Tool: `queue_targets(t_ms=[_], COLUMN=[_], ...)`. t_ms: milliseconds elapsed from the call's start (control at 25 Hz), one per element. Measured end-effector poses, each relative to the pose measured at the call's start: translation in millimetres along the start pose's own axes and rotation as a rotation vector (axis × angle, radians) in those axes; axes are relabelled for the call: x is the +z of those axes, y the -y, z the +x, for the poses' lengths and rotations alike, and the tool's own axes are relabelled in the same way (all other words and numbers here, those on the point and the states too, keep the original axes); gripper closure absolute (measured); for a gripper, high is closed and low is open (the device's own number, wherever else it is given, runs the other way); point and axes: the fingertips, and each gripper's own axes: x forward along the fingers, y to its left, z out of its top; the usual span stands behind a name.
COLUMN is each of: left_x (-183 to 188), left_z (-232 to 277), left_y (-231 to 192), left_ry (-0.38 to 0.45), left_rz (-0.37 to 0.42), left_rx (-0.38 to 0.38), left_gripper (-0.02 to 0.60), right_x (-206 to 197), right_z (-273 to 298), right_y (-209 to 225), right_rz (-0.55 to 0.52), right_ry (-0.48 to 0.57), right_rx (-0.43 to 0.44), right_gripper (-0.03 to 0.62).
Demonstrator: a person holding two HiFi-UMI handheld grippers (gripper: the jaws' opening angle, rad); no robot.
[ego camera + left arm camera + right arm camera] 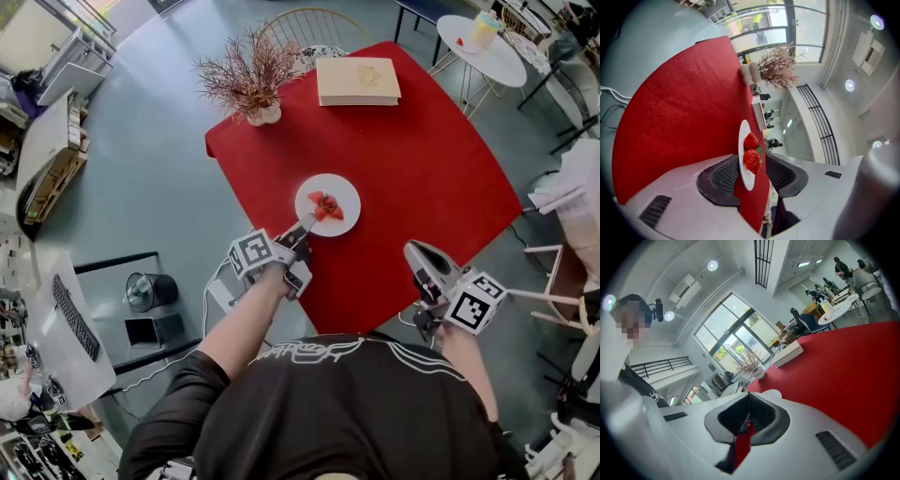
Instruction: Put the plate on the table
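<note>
A white plate (345, 192) with red strawberries (326, 206) lies flat on the red table (422, 169), near its front left. My left gripper (305, 228) reaches the plate's near rim. In the left gripper view the plate (742, 136) and its strawberries (751, 152) stand between the two pads of my left gripper (753, 174), and red cloth shows between the rim and one pad, so it is open. My right gripper (419, 253) hovers off the table's front right edge. In its own view my right gripper (747, 416) is shut with nothing in it.
A tan book (357, 81) and a dried plant in a white vase (251, 80) stand at the table's far side. A wire chair (309, 28) is behind it. A small round white table (483, 47) is at the far right. A fan (150, 291) lies on the floor at left.
</note>
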Motion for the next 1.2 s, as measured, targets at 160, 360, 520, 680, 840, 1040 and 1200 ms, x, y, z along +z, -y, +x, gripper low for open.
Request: queue_targets(t_ms=[160, 360, 520, 680, 840, 1040, 1200], left_x=[-2, -13, -24, -34, -42, -49, -53], left_z=[2, 5, 5, 3, 3, 1, -1], left_y=[4, 3, 1, -8, -12, -15, -19], left_ry=[-0.045, -0.155, -0.262, -0.373, -0.444, -0.513, -0.552], left_rz=[0.124, 0.299, 0.466, 0.661, 0.797, 0.97, 1.097], left_rx=[0.035, 0.134, 0.211, 0.293, 0.323, 0.365, 0.406], left_gripper=[0.387, 0.344, 0.327, 0.325, 0.325, 0.325, 0.325], right_x=[-2, -3, -3, -4, -6, -7, -11], right_z=[-2, -5, -5, -5, -5, -4, -8], right_y=[1, 2, 0, -5, -7, -15, -15], right_rz=[0.006, 0.019, 0.025, 0.022, 0.02, -0.032, -0.029], right_ry=[0.006, 0.01, 0.012, 0.004, -0.002, -0.022, -0.026], right_rx=[-0.005, -0.012, -0.008, 0.002, 0.002, 0.011, 0.005], right_gripper=[0.586, 0.586, 0.586, 0.586, 0.586, 0.586, 0.586])
